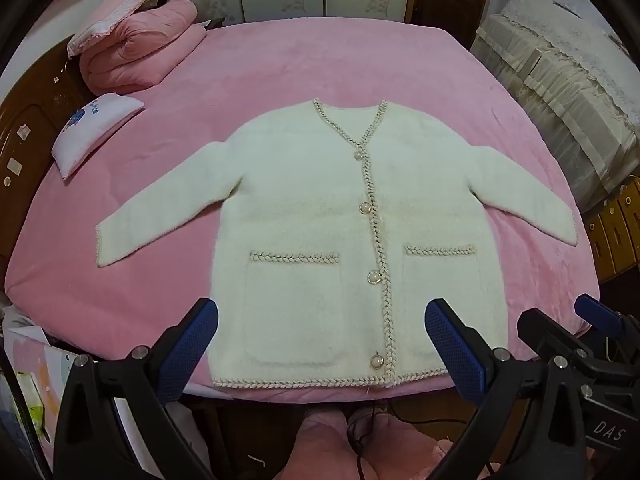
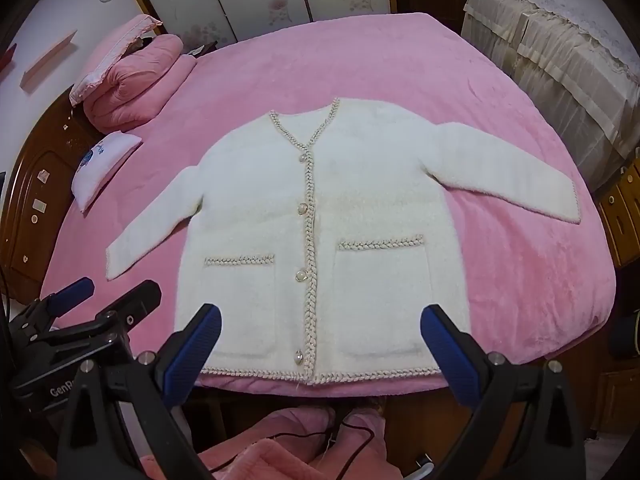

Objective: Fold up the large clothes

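A fluffy white cardigan lies flat and face up on the pink bed, buttoned, both sleeves spread out to the sides, braided trim along the front, pockets and hem. Its hem reaches the bed's near edge. My left gripper hovers above that hem with its blue-padded fingers wide apart and nothing between them. My right gripper hangs the same way over the hem, open and empty. In the left wrist view the right gripper shows at the right edge; the left gripper shows at the left of the right wrist view.
A pink bedspread covers the bed. A folded pink quilt with a pillow and a small white cushion lie at the far left. A lace-covered cabinet stands right. A dark wooden headboard runs along the left.
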Demonstrator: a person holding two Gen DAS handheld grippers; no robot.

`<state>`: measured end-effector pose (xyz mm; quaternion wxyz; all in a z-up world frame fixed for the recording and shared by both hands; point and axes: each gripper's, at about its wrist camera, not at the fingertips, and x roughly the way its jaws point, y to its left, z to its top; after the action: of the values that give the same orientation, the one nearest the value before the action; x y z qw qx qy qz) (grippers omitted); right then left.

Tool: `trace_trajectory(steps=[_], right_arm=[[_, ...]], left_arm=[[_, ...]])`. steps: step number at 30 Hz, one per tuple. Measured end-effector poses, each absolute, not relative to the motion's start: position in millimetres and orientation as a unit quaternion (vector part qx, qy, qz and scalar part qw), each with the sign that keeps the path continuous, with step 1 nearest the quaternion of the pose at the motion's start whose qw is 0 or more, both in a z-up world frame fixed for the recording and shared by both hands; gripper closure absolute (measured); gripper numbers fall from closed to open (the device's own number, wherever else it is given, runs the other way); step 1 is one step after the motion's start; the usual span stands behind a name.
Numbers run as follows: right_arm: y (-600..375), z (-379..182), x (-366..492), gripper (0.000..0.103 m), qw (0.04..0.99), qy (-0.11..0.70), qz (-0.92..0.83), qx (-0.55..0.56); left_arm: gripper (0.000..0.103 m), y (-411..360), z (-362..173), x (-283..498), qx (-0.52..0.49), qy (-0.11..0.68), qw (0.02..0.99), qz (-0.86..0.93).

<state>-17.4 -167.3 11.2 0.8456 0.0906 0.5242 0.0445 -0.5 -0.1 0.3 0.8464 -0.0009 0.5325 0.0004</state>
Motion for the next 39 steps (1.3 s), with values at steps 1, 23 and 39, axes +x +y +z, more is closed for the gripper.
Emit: trace_trajectory(steps=[1, 23, 39], right_arm=[[-167.0, 10.8, -16.9, 0.003, 0.846, 0.524, 0.045, 0.091], [-171.4, 15.4, -25.7, 0.003, 0.849, 0.52, 0.036, 0.09], [-178.6, 9.6, -23.4, 0.003, 0.845, 0.525, 0.037, 0.093]], left_arm=[[0.001, -0.4, 0.6, -1.0, 0.0, 0.532, 0.847, 0.0], [0.001, 3.7, 2.2, -8.0, 0.0, 0.531, 0.847, -0.001], [0.001, -11.5, 3.2, 0.9, 0.004, 0.522, 0.853, 0.003]])
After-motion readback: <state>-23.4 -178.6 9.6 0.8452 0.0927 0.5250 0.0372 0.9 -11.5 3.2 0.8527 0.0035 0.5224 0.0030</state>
